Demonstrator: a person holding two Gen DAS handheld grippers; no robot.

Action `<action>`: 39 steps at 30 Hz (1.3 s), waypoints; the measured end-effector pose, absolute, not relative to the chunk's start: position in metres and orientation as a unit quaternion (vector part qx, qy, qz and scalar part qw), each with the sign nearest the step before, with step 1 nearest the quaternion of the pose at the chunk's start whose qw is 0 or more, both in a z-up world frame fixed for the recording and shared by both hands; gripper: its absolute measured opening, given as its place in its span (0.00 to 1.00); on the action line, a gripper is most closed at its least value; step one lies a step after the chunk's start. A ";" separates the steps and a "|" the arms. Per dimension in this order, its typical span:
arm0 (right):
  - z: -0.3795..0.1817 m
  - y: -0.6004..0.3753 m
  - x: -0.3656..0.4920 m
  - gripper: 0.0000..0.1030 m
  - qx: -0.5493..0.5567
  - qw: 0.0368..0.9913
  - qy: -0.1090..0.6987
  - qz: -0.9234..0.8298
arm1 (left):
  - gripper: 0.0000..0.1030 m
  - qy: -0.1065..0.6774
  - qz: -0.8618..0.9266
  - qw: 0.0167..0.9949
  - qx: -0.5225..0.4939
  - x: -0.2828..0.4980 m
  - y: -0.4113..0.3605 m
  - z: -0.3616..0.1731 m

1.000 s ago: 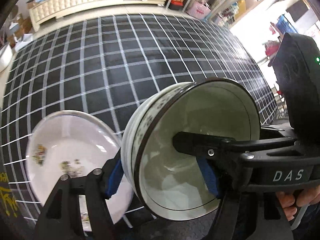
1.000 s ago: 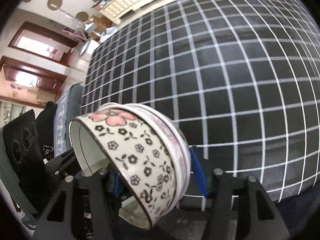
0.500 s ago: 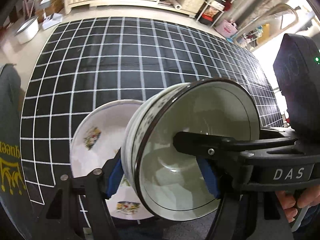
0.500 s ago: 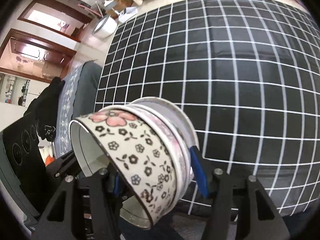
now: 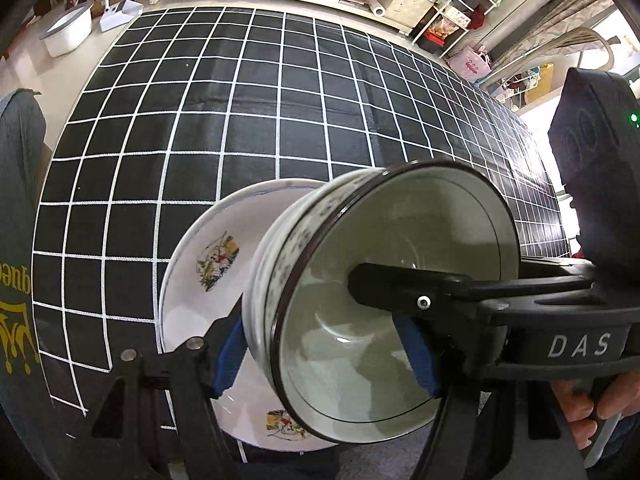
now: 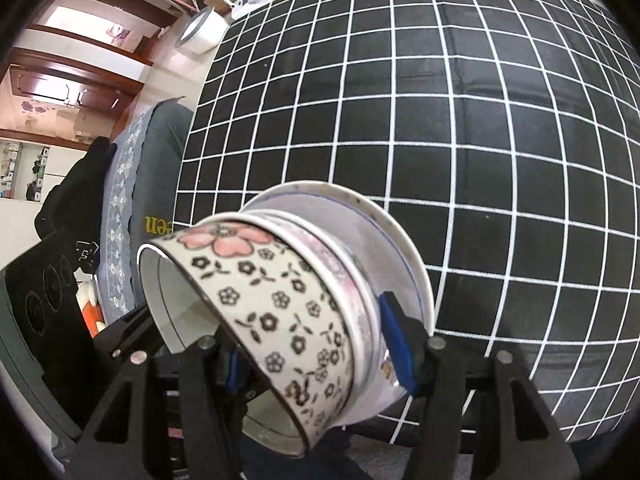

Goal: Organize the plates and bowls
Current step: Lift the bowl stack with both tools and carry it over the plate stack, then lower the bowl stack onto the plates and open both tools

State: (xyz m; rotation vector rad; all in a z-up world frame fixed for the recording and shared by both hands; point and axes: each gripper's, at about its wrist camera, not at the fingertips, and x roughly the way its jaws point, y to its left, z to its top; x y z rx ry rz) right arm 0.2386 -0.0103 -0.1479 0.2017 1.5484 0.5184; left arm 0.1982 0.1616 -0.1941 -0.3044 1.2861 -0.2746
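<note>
left hand-held gripper (image 5: 326,354): pinched on the bowl (image 5: 384,304) wall | right hand-held gripper (image 6: 316,346): clamped on the same bowl | bowl: held tilted over the white plate (image 5: 204,280) | plate: on the checked surface (image 5: 240,100)

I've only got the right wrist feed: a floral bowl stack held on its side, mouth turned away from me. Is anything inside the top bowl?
Observer: No food. The left wrist view looks straight into the floral bowl, and its inside is plain pale glaze.
Operator: So what is in there?
Observer: Gripper fingers only. A black finger of the right gripper reaches in from the right, and one blue pad of the left gripper presses the inner wall.
Operator: And the plate's face?
Observer: The plate shows behind the bowl, its white face carrying two coloured printed pictures.
</note>
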 end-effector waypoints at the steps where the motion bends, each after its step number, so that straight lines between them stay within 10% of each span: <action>1: -0.149 -0.010 0.240 0.60 0.091 0.679 0.691 0.230 | 0.65 0.596 -0.126 0.780 -0.142 0.200 0.161 -0.195; 39: -0.139 -0.030 0.245 0.59 0.095 0.701 0.665 0.238 | 0.64 0.587 -0.112 0.791 -0.131 0.204 0.162 -0.185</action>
